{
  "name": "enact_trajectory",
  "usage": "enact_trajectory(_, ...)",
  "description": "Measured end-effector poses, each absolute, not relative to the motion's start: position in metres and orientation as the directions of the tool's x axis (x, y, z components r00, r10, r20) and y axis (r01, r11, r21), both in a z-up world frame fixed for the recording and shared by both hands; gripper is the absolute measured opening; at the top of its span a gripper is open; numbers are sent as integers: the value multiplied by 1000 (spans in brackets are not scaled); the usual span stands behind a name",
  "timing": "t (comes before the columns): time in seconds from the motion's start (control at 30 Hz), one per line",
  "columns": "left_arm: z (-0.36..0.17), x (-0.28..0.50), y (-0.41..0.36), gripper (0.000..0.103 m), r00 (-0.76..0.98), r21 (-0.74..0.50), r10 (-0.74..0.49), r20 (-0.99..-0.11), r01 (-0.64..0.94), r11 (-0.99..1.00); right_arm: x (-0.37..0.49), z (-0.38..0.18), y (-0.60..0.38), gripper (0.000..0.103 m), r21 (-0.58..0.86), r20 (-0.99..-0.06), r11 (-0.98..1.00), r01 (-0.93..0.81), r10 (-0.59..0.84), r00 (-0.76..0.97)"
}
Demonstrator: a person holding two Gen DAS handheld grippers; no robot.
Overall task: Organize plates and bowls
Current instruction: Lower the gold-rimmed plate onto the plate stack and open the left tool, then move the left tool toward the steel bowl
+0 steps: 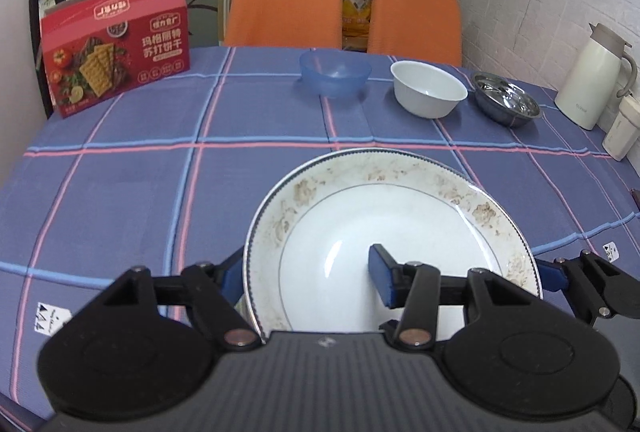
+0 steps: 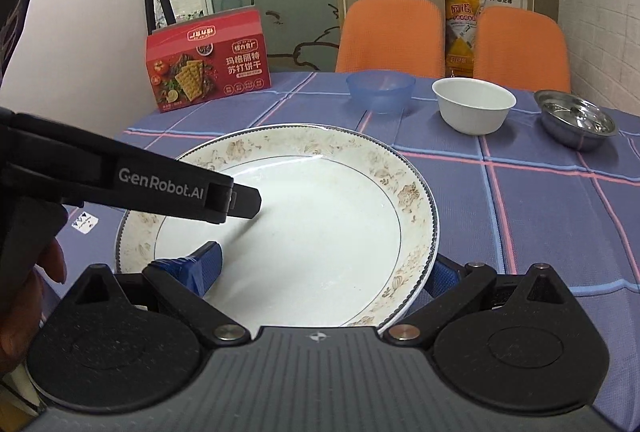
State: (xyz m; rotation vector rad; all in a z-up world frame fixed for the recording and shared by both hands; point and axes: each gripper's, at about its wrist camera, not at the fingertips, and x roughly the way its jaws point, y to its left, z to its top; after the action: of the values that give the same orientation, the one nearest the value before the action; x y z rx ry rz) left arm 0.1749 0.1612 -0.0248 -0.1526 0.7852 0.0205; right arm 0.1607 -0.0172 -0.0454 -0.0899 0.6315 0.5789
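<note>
grip: floral-rimmed plate (image 1: 392, 232) is pinched at opposite rims, left gripper (image 1: 308, 280) and right gripper (image 2: 320, 272) each with one finger inside, one beneath | risk: uneven lifting could let the slick rim slip | containers: blue plastic bowl (image 1: 335, 73), white bowl (image 1: 428, 87), steel bowl (image 1: 506, 99) are seen empty beyond the fingers on the tabletop (image 1: 140, 191)

The big plate (image 1: 400, 224) looks like shiny white china with a faded brown flower rim. Behind it, the blue bowl (image 1: 335, 72) is see-through plastic, the white bowl (image 1: 428, 87) beside that is smooth and glossy, and the metal bowl (image 1: 506, 99) shines like a mirror. A soft checked cloth (image 1: 140, 191) covers the surface. The red box (image 1: 116, 45) is printed cardboard.
</note>
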Motion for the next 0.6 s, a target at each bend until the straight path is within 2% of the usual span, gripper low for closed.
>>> enact_trajectory(0.17, -41, 174, 165, 50, 688, -163, -62, -723, -82, 983, 156, -51, -12, 90, 43, -591, 839, -542, 459, 663)
enact_trajectory(0.3, -45, 172, 170, 57, 695, -197, -90, -714, -76, 978, 155, -55, -14, 90, 27, -593, 839, -544, 451, 667)
enact_trajectory(0.33, -43, 171, 170, 62, 703, -196, -87, -706, -76, 978, 156, -54, -15, 89, 30, -595, 839, -544, 452, 665)
enact_trajectory(0.4, -35, 167, 169, 82, 731, -167, -56, -680, -80, 983, 159, -55, -19, 88, 45, -602, 839, -542, 456, 656)
enact_trajectory(0.47, -25, 161, 166, 91, 772, -122, -11, -636, -86, 989, 160, -54, -26, 88, 73, -589, 843, -533, 468, 659)
enact_trajectory(0.6, -10, 158, 162, 93, 808, -61, 38, -588, -92, 994, 160, -48, -28, 88, 82, -568, 842, -533, 479, 669)
